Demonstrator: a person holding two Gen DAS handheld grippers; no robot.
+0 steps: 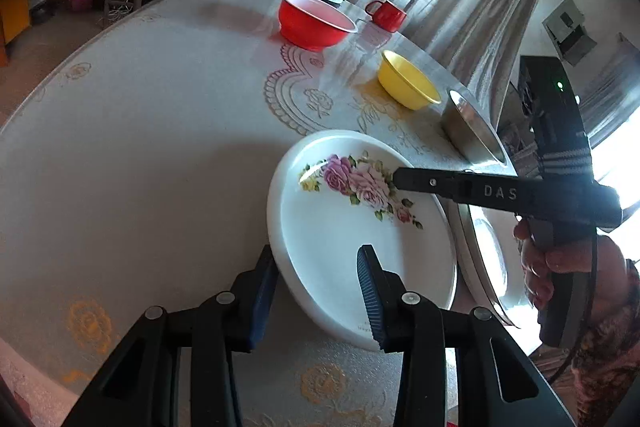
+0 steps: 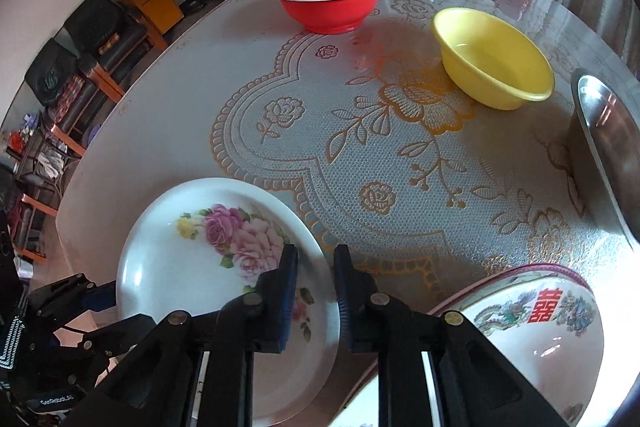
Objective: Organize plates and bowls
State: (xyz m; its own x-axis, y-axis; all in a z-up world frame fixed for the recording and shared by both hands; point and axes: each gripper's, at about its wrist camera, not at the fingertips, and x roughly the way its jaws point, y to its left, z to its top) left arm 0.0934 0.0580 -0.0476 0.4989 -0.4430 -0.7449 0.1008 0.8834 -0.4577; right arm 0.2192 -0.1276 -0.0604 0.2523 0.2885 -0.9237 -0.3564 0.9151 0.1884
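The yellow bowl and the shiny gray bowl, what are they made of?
The yellow bowl looks like plastic: even solid color, soft smooth sheen, though glazed enamel is possible. The gray bowl looks like stainless steel: a bare silvery surface with bright mirror-like reflections on its inside.
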